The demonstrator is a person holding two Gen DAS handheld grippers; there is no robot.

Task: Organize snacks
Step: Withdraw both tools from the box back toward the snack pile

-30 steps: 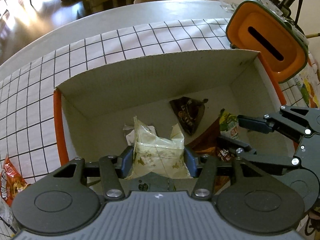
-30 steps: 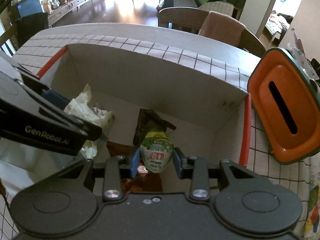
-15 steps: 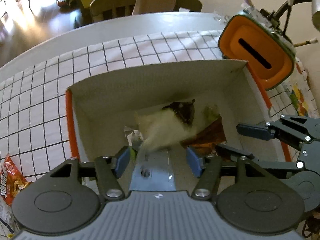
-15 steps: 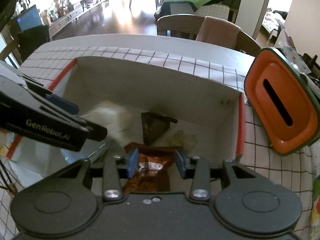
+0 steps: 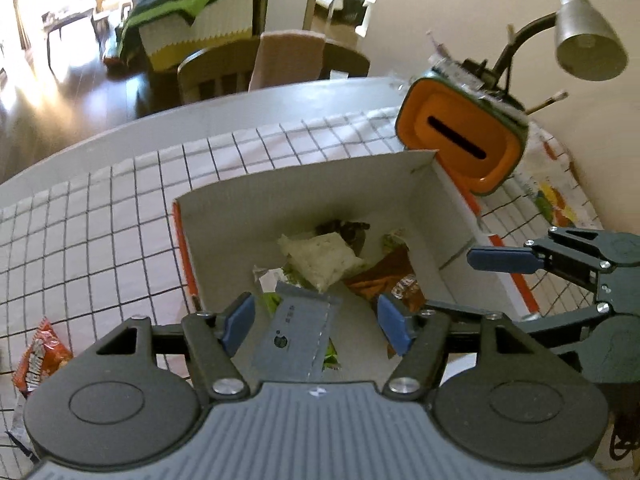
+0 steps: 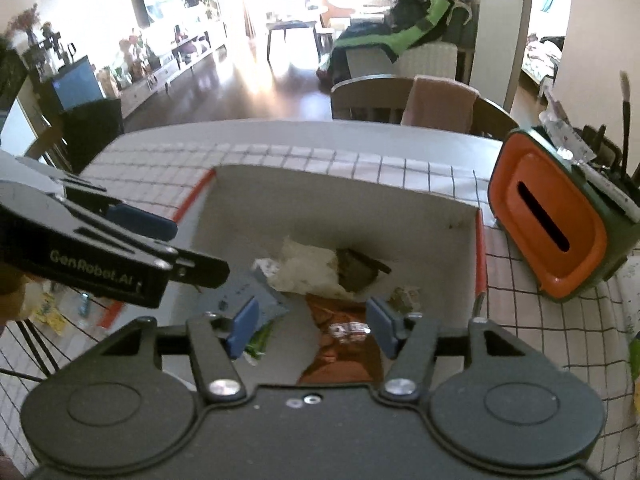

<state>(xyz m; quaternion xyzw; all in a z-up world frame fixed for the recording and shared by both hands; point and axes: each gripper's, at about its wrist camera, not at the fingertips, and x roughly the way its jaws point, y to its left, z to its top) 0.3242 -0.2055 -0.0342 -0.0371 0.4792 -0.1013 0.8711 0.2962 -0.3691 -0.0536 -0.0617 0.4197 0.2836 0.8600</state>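
Observation:
A cardboard box (image 5: pixel 304 200) with orange edges stands on the checked tablecloth. Several snacks lie in it: a pale packet (image 5: pixel 320 258), a dark packet (image 5: pixel 344 228), a brown wrapper (image 5: pixel 394 276), a small green-and-white packet (image 5: pixel 394 238) and a grey-blue packet (image 5: pixel 296 336). My left gripper (image 5: pixel 316 322) hovers above the box's near side, jaws opening, nothing between the pads. My right gripper (image 6: pixel 310 326) hangs over the brown wrapper (image 6: pixel 344 344), jaws opening too, holding nothing. The pale packet (image 6: pixel 308 270) and the box (image 6: pixel 360 216) show in the right wrist view.
An orange-and-green tissue box (image 5: pixel 460 142) stands right of the cardboard box, a desk lamp (image 5: pixel 588 44) behind it. A red snack bag (image 5: pixel 38 360) lies on the cloth at the left. A chair (image 5: pixel 272 64) stands past the table's far edge.
Both grippers let go: the pale packet fell from the left one, the green-and-white packet from the right one, into the box. Both rose and pulled back, jaws wider.

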